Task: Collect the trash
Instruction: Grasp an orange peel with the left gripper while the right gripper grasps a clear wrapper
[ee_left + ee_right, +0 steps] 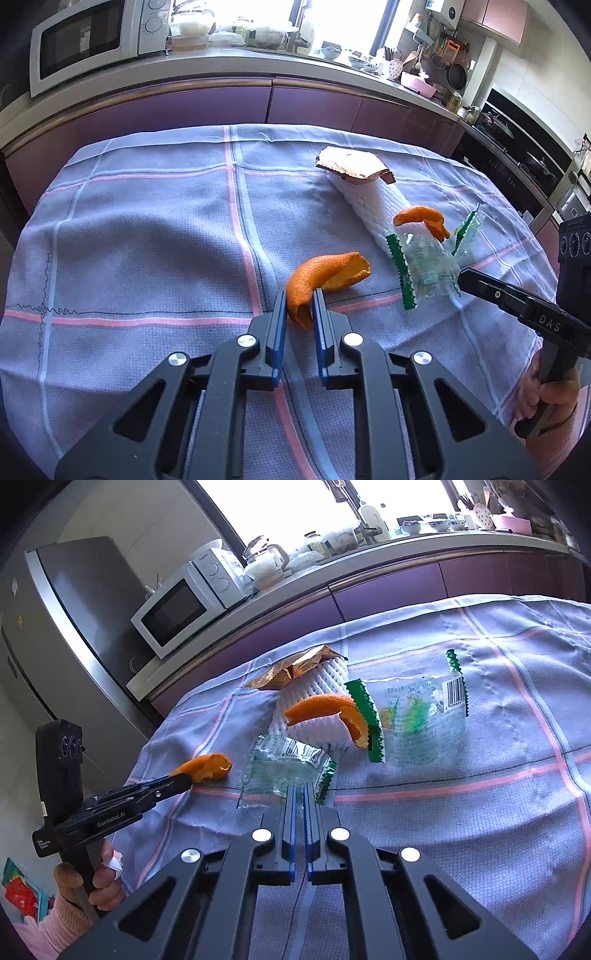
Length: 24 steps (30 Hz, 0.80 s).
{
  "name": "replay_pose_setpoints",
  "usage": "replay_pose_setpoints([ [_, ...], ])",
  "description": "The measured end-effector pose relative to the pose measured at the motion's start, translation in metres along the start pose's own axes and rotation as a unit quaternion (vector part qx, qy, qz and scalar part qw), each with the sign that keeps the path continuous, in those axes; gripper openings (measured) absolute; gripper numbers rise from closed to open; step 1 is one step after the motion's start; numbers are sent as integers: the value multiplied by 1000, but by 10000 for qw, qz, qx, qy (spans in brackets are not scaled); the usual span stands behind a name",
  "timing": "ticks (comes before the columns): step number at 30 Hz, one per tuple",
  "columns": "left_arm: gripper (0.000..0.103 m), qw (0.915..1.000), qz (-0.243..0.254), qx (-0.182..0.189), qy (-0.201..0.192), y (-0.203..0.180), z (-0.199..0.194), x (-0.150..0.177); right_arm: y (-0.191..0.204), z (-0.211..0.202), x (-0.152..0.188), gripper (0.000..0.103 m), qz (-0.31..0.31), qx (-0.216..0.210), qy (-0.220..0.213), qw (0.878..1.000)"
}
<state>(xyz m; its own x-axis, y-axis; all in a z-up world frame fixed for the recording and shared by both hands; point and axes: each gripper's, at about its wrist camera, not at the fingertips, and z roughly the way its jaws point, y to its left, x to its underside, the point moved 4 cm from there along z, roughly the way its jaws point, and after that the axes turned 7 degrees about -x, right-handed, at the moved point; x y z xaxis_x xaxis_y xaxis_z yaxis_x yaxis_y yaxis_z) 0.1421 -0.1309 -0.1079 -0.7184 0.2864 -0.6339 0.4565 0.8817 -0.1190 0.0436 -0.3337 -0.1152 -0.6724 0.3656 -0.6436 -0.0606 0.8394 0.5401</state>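
brown wrapper (291, 668) partly behind foam net (314, 705), wrapper print illegible

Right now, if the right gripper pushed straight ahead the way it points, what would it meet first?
The right gripper is already shut on the clear wrapper. Beyond that, the white foam sleeve with the orange peel on it looks first in line, though depth is hard to judge.

Tablecloth (147, 229): woven cloth, matt, waffle texture, pink/blue stripes. Orange peel (317, 280): pitted, dull-waxy skin. Wrapper (284, 771): clear crinkly plastic, glossy, green serrated ends. Sleeve (369, 206): white foam net, ribbed, matt. Pouch (351, 164) nr far edge: brown, creased. Grippers' frames matt black plastic w/ shiny metal screws, blue pads (280, 332).
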Motion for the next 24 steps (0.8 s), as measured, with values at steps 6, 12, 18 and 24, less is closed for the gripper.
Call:
replay_pose_setpoints([
  [6,14,9999,-114,0,-54,10,-10,6,5,1,-4,38,17,73,-123,9999],
  [12,14,9998,-169,-16,-111,15,-18,11,1,25,-12,56,106,270,211,9994],
  [18,14,9995,-270,-21,-143,24,-25,16,8,36,-14,30,-71,293,357,9989],
  [24,14,9991,-365,-49,-211,32,-34,22,19,27,-8,20,-200,108,214,9995],
])
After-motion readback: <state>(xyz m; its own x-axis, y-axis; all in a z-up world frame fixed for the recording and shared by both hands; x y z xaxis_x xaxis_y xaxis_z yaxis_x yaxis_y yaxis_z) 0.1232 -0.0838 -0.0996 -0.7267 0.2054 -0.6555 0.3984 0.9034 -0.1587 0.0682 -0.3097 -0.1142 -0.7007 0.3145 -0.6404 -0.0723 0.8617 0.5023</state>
